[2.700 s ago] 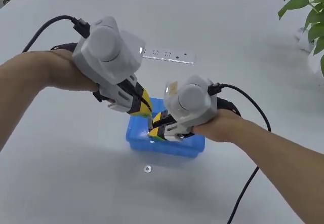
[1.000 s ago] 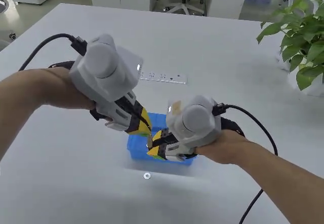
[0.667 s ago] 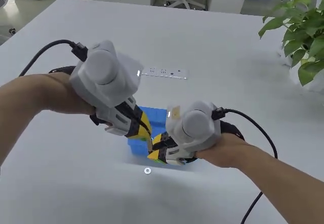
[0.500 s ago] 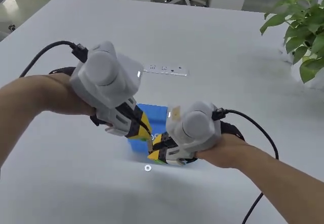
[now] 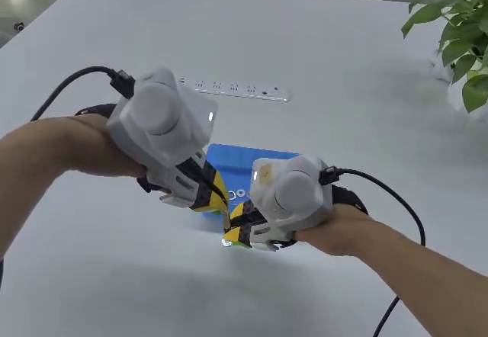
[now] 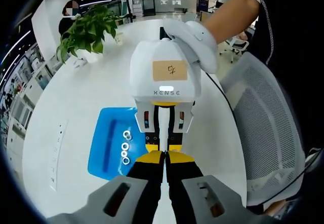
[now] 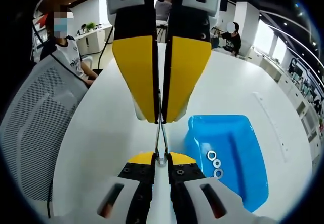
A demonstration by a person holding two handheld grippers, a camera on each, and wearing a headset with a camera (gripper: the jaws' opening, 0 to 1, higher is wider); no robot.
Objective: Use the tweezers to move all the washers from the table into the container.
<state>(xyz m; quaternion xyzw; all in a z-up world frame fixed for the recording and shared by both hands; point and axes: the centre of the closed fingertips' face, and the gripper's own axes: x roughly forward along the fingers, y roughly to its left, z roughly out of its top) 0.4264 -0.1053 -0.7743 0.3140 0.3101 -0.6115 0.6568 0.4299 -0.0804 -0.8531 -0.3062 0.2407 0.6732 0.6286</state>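
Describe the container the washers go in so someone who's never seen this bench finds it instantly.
On the white table, nearer the person than the white power strip, lies a shallow rectangular container. It is bright blue where the strip and table are white, and a short row of small metal washers lies inside it.

Head view: above, looking down, close. Gripper views face each other nose to nose, sharing tweezers (image 7: 160,138) between jaws, container (image 7: 242,150) alongside.
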